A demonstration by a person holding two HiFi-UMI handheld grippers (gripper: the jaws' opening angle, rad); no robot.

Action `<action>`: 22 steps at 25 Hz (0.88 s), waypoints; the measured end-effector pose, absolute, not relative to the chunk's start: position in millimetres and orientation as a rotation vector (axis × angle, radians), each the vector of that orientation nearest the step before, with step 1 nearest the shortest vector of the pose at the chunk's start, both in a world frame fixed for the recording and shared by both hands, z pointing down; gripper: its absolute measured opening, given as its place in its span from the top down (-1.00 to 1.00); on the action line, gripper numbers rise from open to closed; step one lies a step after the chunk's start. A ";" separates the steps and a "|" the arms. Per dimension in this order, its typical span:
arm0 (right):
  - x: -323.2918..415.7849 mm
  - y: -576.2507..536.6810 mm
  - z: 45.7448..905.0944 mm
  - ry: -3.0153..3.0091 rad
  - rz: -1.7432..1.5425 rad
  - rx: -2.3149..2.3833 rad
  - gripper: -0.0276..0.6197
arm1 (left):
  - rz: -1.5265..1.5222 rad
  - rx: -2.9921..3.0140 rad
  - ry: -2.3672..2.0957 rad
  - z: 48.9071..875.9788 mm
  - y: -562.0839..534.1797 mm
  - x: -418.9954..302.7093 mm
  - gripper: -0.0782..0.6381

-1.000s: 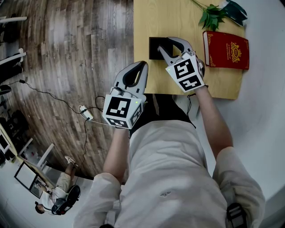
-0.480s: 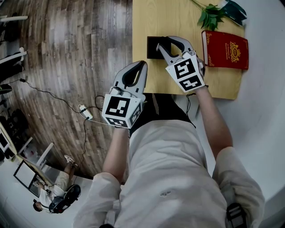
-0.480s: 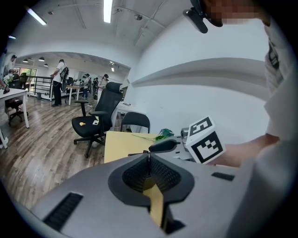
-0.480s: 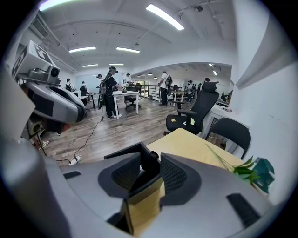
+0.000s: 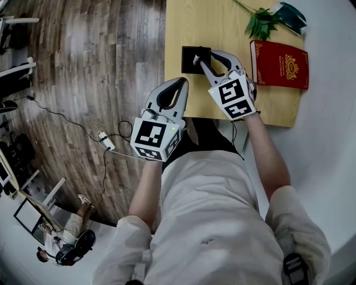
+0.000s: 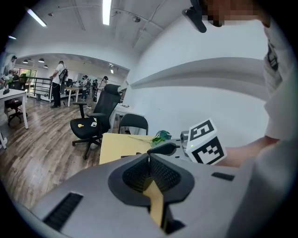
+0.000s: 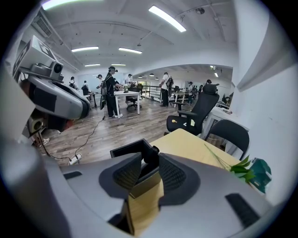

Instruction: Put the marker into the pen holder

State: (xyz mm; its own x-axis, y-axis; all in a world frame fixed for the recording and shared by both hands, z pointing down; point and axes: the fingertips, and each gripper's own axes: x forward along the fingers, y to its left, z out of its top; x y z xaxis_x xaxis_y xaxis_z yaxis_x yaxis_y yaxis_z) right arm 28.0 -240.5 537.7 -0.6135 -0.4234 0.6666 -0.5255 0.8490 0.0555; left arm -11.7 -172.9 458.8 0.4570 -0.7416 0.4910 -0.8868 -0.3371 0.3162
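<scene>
The black square pen holder [image 5: 189, 60] stands near the front left of the wooden table [image 5: 222, 28]. My right gripper [image 5: 204, 57] reaches over its right rim. In the right gripper view the dark marker [image 7: 150, 155] stands in the pen holder [image 7: 128, 149] between the tips of my right gripper [image 7: 150, 161]. A thin gap shows beside it. Those jaws have just been closing a little. In the head view a pale bit of the marker [image 5: 197, 57] shows. My left gripper [image 5: 182, 81] hangs off the table's front edge, shut on nothing [image 6: 149, 157].
A red book [image 5: 279, 64] lies right of my right gripper, with a green sprig [image 5: 261, 22] and a teal object [image 5: 292, 15] behind it. Black office chairs [image 7: 195, 116] stand beyond the table. A power strip [image 5: 105, 140] and cable lie on the wooden floor.
A pale part of the marker has come into sight at the holder's mouth between the right jaws. Both hands have barely shifted.
</scene>
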 end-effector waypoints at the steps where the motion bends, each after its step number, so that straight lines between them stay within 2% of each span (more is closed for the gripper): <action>1: 28.6 -240.0 537.1 -2.317 0.185 0.688 0.56 | 0.352 2.167 -1.354 458.5 -172.6 -11.7 0.75; 22: 35.6 -181.9 486.1 -2.207 0.125 0.931 0.78 | 0.395 2.325 -1.173 436.5 -119.9 -35.3 0.75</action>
